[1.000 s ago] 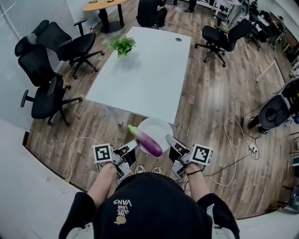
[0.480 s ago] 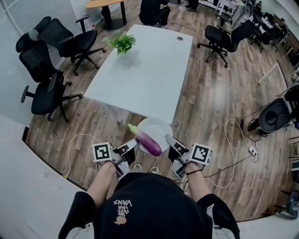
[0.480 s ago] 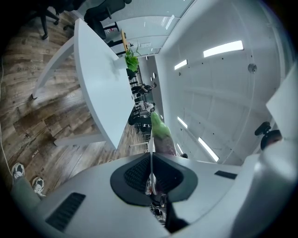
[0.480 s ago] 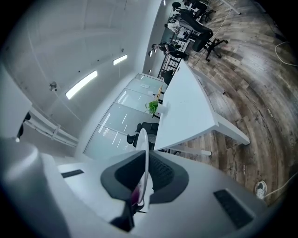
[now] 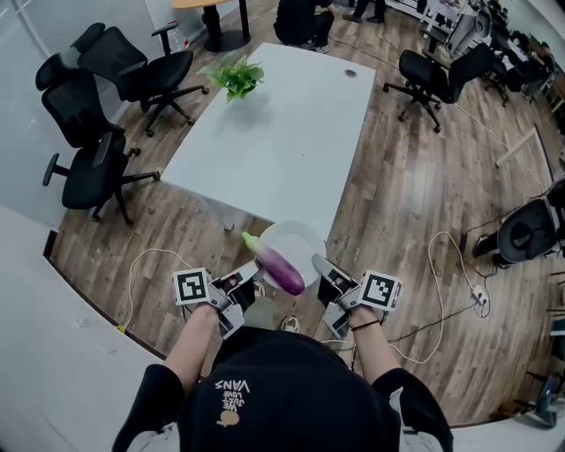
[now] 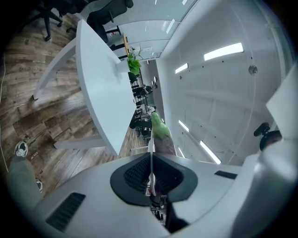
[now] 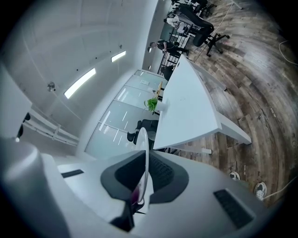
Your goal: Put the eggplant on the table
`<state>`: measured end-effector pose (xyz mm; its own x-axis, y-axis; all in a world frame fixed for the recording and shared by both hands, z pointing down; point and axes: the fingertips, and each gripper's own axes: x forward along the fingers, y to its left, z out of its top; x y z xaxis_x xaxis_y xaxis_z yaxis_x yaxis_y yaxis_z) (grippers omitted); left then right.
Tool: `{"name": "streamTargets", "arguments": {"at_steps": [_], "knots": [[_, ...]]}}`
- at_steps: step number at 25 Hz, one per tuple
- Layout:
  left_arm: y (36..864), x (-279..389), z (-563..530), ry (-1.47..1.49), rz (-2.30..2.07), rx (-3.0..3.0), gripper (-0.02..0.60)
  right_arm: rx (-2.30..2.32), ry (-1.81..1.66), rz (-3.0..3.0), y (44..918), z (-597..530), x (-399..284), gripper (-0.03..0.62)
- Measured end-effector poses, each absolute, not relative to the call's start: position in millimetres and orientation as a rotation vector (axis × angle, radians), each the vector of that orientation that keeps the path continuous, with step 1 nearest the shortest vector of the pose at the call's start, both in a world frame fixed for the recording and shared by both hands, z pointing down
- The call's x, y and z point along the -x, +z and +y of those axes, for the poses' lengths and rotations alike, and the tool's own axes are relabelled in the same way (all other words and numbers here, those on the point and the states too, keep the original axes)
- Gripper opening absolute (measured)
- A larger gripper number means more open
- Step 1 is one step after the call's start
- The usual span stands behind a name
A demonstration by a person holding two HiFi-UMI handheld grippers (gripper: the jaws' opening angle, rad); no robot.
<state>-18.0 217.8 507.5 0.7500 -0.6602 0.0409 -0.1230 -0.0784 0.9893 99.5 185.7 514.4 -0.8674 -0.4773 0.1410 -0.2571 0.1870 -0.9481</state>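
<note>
A purple eggplant (image 5: pixel 279 268) with a green stem lies on a white plate (image 5: pixel 303 239), held in the air just short of the near end of the long white table (image 5: pixel 282 141). My left gripper (image 5: pixel 250 281) is shut on the plate's left rim and my right gripper (image 5: pixel 322 269) on its right rim. In the left gripper view the plate (image 6: pixel 150 153) shows edge-on between the jaws of the left gripper (image 6: pixel 151 174), with the eggplant (image 6: pixel 161 135) beyond. The right gripper view shows the plate's thin rim (image 7: pixel 145 148) clamped in the right gripper (image 7: pixel 145 174), table (image 7: pixel 186 111) ahead.
A potted green plant (image 5: pixel 235 79) stands at the table's far left. Black office chairs (image 5: pixel 93 132) crowd the left side, and more chairs (image 5: pixel 433 75) are at the far right. White cables (image 5: pixel 441 265) trail over the wooden floor. A person (image 5: pixel 300 19) sits beyond the table.
The plate with the eggplant stays gripped by both grippers. The table and chairs have shifted slightly in the head view as I edge closer to the table.
</note>
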Motion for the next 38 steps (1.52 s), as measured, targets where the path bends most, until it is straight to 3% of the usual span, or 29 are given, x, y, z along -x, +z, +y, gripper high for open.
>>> {"name": "streamTargets", "arguments": {"at_steps": [21,38], "knots": [[497,106,70,-0.408,-0.548,-1.681,0.023,0.801,-1.648,2.175,502,52,-13,0.031],[499,106,6,-0.405,-0.496,-1.664,0.023,0.869,-1.634,2.161,500,-11,-12,0.031]]}}
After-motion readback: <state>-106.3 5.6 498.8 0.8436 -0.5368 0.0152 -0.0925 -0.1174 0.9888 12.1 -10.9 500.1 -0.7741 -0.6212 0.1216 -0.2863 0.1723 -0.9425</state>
